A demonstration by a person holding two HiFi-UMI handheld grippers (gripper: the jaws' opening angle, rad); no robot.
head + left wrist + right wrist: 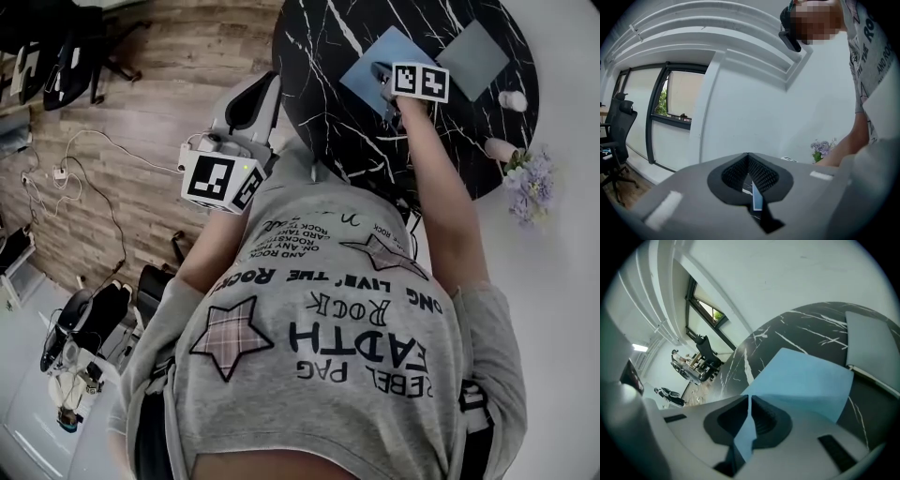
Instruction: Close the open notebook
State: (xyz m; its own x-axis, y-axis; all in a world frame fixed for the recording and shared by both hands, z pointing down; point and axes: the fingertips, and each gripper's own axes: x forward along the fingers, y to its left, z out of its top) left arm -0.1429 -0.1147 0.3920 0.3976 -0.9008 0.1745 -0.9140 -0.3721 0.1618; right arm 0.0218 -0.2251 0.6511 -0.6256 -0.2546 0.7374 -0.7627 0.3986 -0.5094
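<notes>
The notebook lies on a round black marble table [319, 84]. Its blue cover [370, 70] [806, 380] is partly lifted, and a grey page or cover [473, 58] [869, 348] lies flat beside it. My right gripper [382, 75] [749, 401] reaches over the table and is shut on the near edge of the blue cover, which runs between its jaws. My left gripper [258, 94] [748, 157] hangs back near the table's left rim, off the notebook; its jaws meet with nothing in them.
Purple flowers [530, 183] [822, 149] and two small pale objects [513, 99] sit at the table's right side. Left of the table is wooden floor with cables [70, 169] and office chairs [70, 56]. The person's torso fills the lower head view.
</notes>
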